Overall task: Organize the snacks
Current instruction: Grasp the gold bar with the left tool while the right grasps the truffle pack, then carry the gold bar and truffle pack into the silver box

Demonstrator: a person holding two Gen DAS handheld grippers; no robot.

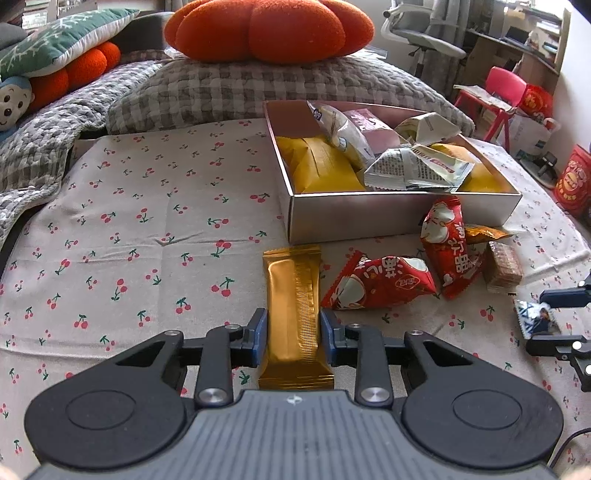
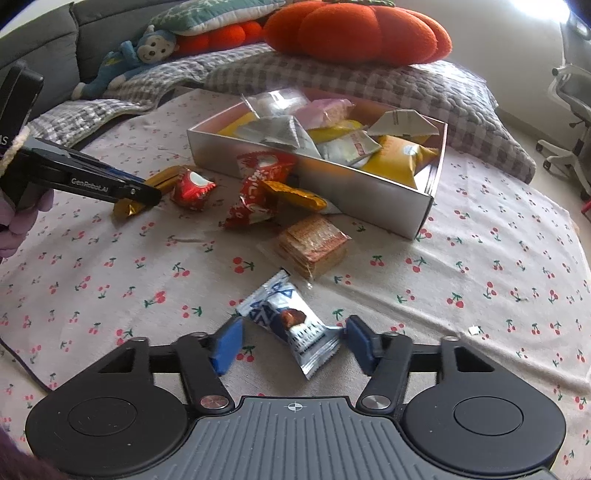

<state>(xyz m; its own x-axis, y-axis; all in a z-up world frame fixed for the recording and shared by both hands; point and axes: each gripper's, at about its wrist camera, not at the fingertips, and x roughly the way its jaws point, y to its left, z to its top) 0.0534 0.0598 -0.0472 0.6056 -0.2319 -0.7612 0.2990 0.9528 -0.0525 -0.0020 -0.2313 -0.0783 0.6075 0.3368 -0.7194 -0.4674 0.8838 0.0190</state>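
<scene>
My left gripper [image 1: 293, 332] is shut on a long gold snack bar [image 1: 291, 291] that lies on the cherry-print cloth; from the right wrist view the left gripper [image 2: 146, 192] shows side-on over that gold snack bar [image 2: 127, 208]. My right gripper [image 2: 293, 345] stands open around a blue-and-white packet [image 2: 291, 321], its left pad still apart from the wrapper. An open silver box [image 1: 369, 218] holds several snack packets. Two red packets [image 1: 380, 282] [image 1: 450, 251], an orange packet [image 1: 484, 232] and a wafer pack [image 1: 502, 269] lie in front of it.
A checked quilt [image 1: 229, 88] with an orange pumpkin cushion [image 1: 269, 26] lies behind the box. A blue plush toy [image 2: 133, 55] lies at the back left. An office chair [image 1: 421, 33] and a red chair [image 1: 495, 88] stand to the right, off the bed.
</scene>
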